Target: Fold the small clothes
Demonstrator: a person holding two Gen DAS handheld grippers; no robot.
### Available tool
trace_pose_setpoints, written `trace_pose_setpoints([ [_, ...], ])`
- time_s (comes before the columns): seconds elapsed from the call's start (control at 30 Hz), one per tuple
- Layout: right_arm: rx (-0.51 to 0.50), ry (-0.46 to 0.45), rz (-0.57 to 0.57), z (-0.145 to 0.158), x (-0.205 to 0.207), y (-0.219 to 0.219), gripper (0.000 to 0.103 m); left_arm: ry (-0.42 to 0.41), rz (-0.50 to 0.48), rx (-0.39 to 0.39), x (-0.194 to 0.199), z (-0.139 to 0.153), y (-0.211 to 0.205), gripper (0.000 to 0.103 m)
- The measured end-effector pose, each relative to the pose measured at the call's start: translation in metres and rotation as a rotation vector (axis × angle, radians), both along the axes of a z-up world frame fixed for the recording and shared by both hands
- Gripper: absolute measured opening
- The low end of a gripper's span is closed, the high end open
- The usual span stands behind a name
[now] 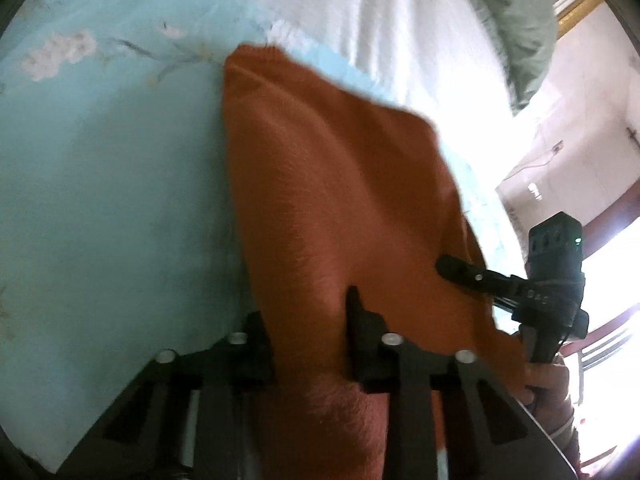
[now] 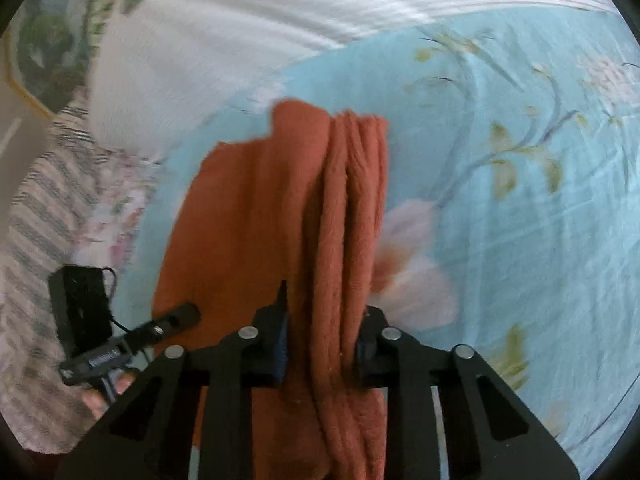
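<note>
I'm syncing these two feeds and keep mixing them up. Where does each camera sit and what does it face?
Left wrist: on the left gripper, looking down its jaws at the orange cloth on the blue floral sheet; the right gripper and a hand show.
Right wrist: on the right gripper, jaws clamping bunched cloth; the left gripper shows.
Shared: cloth, sheet.

Daylight from a blown-out window [image 1: 612, 280] at right glares white, while both fisheye views bend and darken at their blurred edges.
</note>
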State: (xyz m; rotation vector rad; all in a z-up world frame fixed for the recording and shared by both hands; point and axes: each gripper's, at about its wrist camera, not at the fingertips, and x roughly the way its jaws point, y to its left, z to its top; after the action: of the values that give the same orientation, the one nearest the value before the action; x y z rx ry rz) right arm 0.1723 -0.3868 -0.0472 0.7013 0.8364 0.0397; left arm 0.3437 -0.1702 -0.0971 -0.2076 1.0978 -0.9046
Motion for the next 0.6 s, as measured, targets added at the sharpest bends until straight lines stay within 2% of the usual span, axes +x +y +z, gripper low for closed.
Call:
trace_pose_setpoints([
  [0.13, 0.034, -0.038, 0.078, 0.01, 0.0, 0.048, 0.025, -0.071, -0.004, 0.004, -0.029, 0.033, 0.037, 0.025],
  [0.33, 0.122, -0.087, 0.182, 0.008, 0.005, 0.129, 0.024, -0.129, 0.017, 0.019, -0.061, 0.07, 0.133, 0.025],
  [0.5, 0.136, -0.073, 0.208, -0.001, 0.011, 0.167, 0.024, -0.164, 0.06, 0.072, -0.071, 0.079, 0.186, 0.025],
  [0.6, 0.13, -0.038, 0.194, -0.014, 0.016, 0.173, 0.024, -0.151, 0.082, 0.097, -0.068, 0.069, 0.2, 0.025],
])
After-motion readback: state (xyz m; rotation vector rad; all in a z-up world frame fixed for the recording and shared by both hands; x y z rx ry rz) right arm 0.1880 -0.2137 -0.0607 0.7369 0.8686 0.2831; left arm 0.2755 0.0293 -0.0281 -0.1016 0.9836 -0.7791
